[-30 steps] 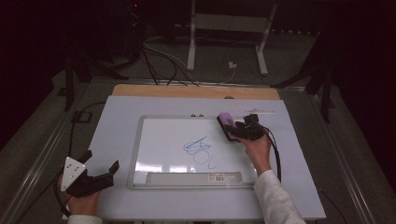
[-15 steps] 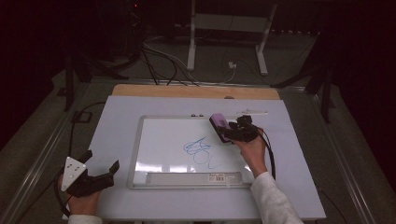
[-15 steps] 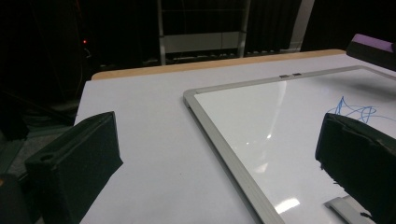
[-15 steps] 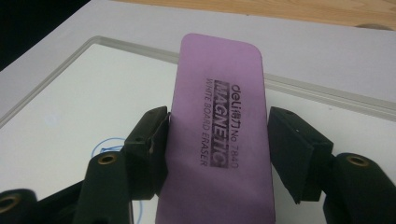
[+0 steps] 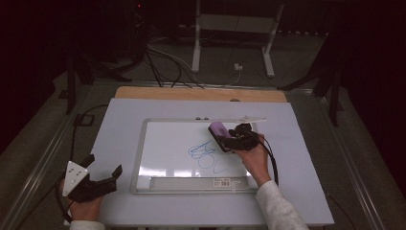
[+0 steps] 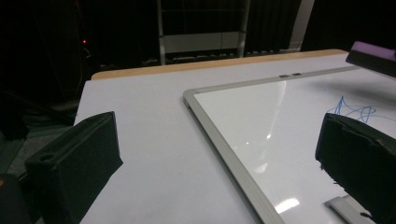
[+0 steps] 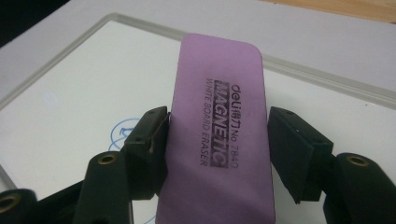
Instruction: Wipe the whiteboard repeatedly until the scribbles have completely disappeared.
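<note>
One purple eraser (image 7: 219, 140) sits clamped in the right gripper (image 5: 229, 140) over one whiteboard (image 5: 167, 153) bearing blue scribbles (image 5: 206, 153); the left gripper (image 5: 103, 172) rests wide, empty.

Pale lavender-grey rectangular desk (image 5: 119, 143) with a light wooden strip along its far edge. Flat on it, near the middle: silver-framed white rectangular whiteboard (image 5: 163, 143) bearing blue marker scribbles (image 5: 206, 153), with a grey tray strip along its near edge.
</note>
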Demonstrator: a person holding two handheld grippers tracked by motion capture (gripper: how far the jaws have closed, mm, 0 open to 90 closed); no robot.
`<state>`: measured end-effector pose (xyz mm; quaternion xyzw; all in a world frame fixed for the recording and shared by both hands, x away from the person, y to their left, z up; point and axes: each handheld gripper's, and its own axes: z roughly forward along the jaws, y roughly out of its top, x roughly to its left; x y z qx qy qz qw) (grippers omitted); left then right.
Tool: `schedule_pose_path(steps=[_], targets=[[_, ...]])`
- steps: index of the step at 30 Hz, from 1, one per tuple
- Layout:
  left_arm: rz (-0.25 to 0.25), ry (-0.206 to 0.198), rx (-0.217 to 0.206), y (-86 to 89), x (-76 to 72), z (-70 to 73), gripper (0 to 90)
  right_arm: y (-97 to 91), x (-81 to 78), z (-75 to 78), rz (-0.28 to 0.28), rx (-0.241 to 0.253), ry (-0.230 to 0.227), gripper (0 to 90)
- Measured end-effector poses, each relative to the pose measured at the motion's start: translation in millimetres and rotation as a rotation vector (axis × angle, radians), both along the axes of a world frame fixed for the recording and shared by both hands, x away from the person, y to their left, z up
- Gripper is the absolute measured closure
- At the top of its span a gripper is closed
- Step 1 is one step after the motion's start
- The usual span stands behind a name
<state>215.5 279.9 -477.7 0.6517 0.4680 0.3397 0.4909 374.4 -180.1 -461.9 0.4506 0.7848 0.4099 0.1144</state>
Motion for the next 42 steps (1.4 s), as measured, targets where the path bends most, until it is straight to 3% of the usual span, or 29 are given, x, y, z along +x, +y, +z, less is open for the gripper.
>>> schedule_pose_path(steps=[31,42], targets=[[0.000,0.000,0.005,-0.9,-1.2,0.5,0.8,13.2,-47.1,-30.3,0.052,-0.169,0.016,39.4],[0.000,0.000,0.004,-1.0,-1.3,0.5,0.8,6.6,-50.7,-27.7,0.053,-0.128,0.027,36.6]])
